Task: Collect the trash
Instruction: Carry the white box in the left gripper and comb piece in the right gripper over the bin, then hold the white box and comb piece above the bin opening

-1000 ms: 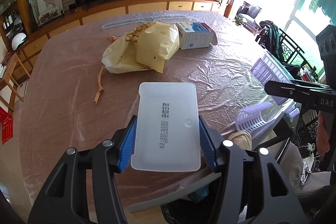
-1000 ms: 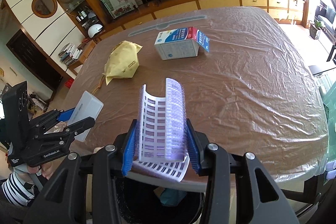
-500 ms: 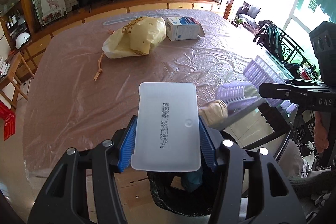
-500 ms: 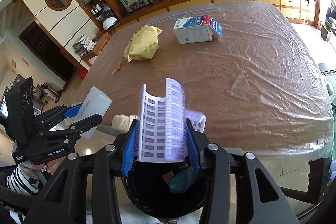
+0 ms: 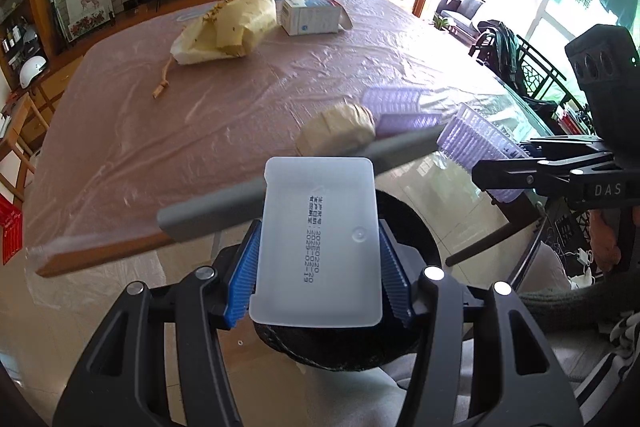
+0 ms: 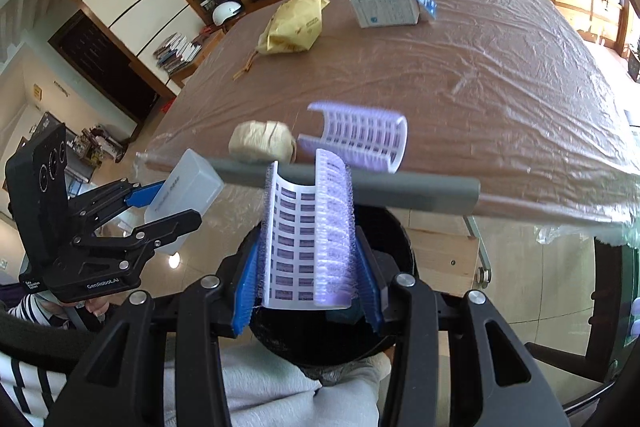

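Observation:
My left gripper (image 5: pixel 318 269) is shut on a translucent white plastic tray (image 5: pixel 318 243) and holds it over the black trash bin (image 5: pixel 416 239), off the table's near edge. My right gripper (image 6: pixel 306 267) is shut on a curved purple plastic sheet (image 6: pixel 308 235), also above the bin (image 6: pixel 384 227). A second purple curved sheet (image 6: pixel 360 135) and a beige paper wad (image 6: pixel 262 143) lie near the table edge. A yellow paper bag (image 5: pixel 228 27) and a white and blue carton (image 5: pixel 312 15) lie at the far side.
The table (image 5: pixel 200 107) is covered in clear plastic film. A grey bar (image 6: pixel 400 189) runs along its near edge. A TV and wooden cabinets stand behind it. Chairs (image 5: pixel 520 67) stand to the right. The person's lap sits below the bin.
Both grippers have pulled back from over the table to above the trash bin, each still holding its item. The table edge and grey bar now lie ahead of them.

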Motion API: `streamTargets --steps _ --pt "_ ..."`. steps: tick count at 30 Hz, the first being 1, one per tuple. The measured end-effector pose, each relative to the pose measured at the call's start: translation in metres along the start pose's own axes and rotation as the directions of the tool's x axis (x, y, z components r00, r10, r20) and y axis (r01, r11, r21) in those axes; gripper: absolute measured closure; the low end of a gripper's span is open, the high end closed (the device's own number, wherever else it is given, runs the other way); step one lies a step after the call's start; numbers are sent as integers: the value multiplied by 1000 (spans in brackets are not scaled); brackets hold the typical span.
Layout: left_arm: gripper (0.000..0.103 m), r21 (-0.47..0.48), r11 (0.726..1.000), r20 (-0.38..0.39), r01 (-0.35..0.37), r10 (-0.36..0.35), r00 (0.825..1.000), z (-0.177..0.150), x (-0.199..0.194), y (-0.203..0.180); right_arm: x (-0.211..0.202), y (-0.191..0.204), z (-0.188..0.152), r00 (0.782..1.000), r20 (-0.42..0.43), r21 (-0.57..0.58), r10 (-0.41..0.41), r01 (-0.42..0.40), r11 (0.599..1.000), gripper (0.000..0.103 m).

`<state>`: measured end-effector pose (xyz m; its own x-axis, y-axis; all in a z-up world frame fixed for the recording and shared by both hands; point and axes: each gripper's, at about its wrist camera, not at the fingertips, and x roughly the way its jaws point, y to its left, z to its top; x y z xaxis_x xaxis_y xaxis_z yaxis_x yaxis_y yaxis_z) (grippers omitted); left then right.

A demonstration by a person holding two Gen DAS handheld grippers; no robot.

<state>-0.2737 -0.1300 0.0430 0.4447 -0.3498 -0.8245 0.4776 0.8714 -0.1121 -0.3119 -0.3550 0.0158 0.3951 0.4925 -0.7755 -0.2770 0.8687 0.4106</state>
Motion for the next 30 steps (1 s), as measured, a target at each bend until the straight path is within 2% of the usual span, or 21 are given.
streamTargets --steps 7,15,30 --pt "47 -4 1000 -50 12 -12 999 -22 15 -12 19 1 -21 997 -72 -21 -3 1 1000 61" --pt "47 -14 1000 -100 -8 7 995 -36 41 -12 51 -9 -32 989 -145 -12 -33 31 999 61" --pt "47 -9 998 -182 -65 62 981 -51 83 -10 87 -26 -50 975 -199 17 -99 105 994 61"
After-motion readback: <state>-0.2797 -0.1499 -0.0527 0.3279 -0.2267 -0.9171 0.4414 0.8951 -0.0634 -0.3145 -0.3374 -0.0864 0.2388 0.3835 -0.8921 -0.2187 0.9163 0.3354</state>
